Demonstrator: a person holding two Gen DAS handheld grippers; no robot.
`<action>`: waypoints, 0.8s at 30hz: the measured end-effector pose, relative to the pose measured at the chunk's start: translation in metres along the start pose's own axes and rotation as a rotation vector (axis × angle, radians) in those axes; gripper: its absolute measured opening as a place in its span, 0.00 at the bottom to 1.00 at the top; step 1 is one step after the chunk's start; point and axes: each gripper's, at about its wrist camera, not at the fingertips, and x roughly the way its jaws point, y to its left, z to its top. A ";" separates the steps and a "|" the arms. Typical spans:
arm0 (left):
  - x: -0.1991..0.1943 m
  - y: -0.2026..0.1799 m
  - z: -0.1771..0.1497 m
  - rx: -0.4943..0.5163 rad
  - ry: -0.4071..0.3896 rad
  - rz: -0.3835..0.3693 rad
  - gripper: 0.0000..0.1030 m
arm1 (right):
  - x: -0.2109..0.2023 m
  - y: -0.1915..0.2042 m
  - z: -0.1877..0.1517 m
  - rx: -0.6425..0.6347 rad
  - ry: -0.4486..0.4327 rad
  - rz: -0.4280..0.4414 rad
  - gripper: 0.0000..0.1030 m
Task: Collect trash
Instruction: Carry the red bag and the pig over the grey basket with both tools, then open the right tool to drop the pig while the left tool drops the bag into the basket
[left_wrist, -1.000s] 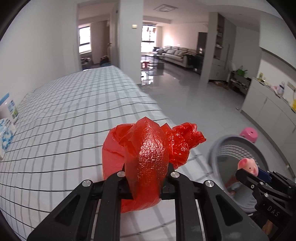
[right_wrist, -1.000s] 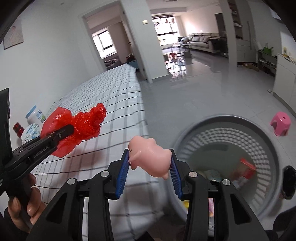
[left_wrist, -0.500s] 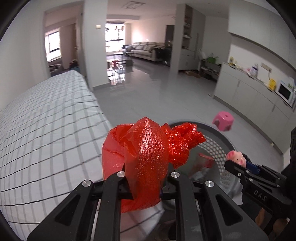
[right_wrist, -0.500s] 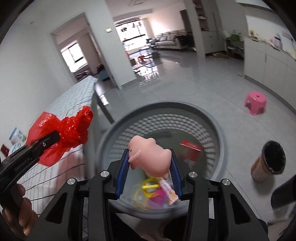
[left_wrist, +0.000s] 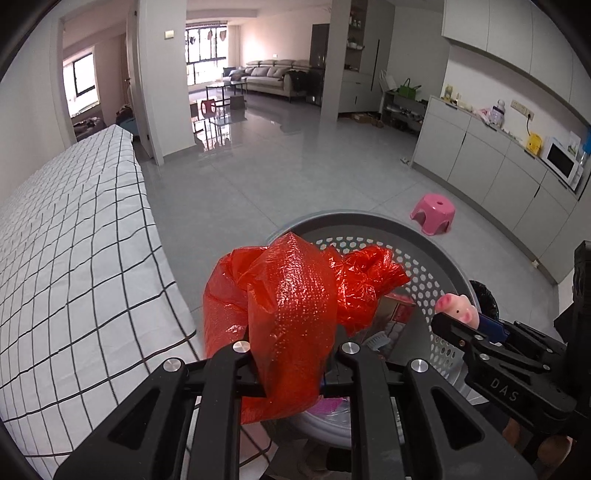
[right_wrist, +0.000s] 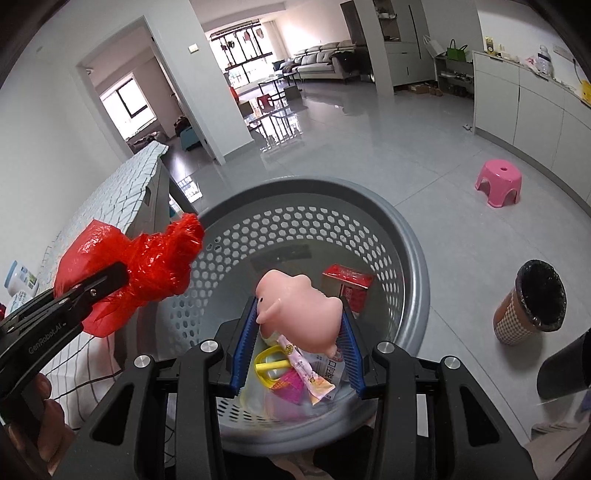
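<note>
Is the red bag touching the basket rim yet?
Apart. The right wrist view shows the red bag held in the air left of the basket rim.

A crumpled red plastic bag (left_wrist: 291, 314), glossy and pebbled, fills the lower centre of the left wrist frame, pinched upright with its knotted end trailing to the right over the rim of a grey perforated basket (left_wrist: 424, 273). In the right wrist frame the bag (right_wrist: 129, 273) sits at mid left, beside the basket (right_wrist: 413, 251). A pink rubber pig (right_wrist: 299, 306), snout pointing left, hangs at centre above the basket's opening. Inside lie a red carton (right_wrist: 347, 282), a yellow ring (right_wrist: 271, 365) and pink wrappers (right_wrist: 306, 380).
</note>
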 end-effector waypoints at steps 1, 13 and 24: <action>0.002 0.000 0.001 0.000 0.001 0.002 0.18 | -0.001 0.003 0.001 -0.002 -0.001 0.000 0.40; 0.001 0.001 0.001 -0.018 -0.005 0.031 0.49 | -0.002 0.004 0.005 -0.009 -0.021 -0.004 0.55; -0.006 0.002 -0.001 -0.027 -0.024 0.041 0.62 | -0.005 0.003 0.002 0.003 -0.017 -0.006 0.55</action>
